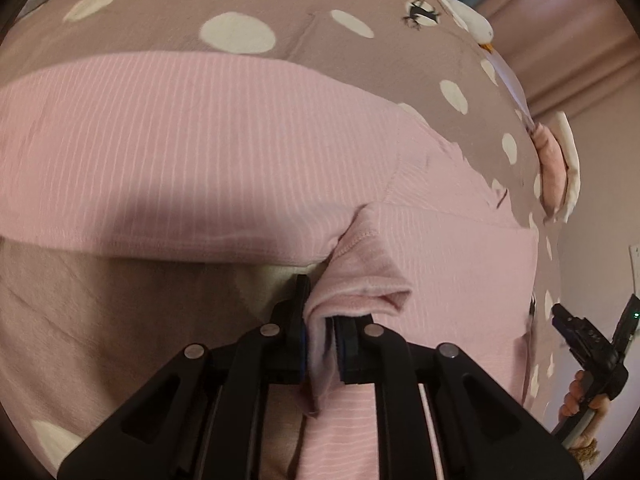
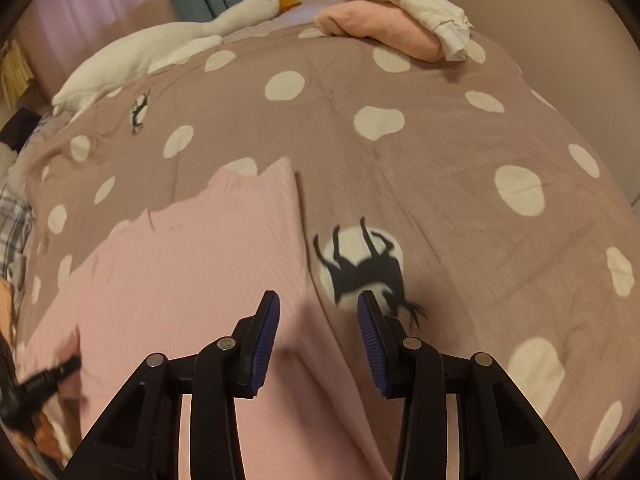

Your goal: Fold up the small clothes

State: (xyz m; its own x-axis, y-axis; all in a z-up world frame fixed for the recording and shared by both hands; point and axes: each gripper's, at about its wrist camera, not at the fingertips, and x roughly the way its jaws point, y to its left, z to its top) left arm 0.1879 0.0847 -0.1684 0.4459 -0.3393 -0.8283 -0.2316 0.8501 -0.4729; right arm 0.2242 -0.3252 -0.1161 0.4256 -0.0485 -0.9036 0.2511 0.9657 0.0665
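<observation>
A pink ribbed garment [image 1: 200, 140] lies spread on the dotted bedspread [image 1: 280, 12]. In the left wrist view my left gripper [image 1: 322, 308] is shut on a bunched fold of its cloth, which fills the narrow gap between the pads at the garment's near edge. In the right wrist view the same pink garment [image 2: 192, 264] lies left of centre. My right gripper [image 2: 319, 296] hovers open over its right edge, with nothing between its blue pads [image 2: 264, 344]. The left gripper [image 2: 48, 376] shows blurred at the far left, and the right gripper [image 1: 580, 332] shows at the far right of the left wrist view, held by a hand.
A white goose plush [image 2: 160, 44] lies along the far left of the bedspread [image 2: 440, 160]. A folded pile of pink and white clothes [image 2: 392, 28] sits at the far edge. Curtains hang behind. A black animal print on a white dot [image 2: 360, 264] lies just right of the garment.
</observation>
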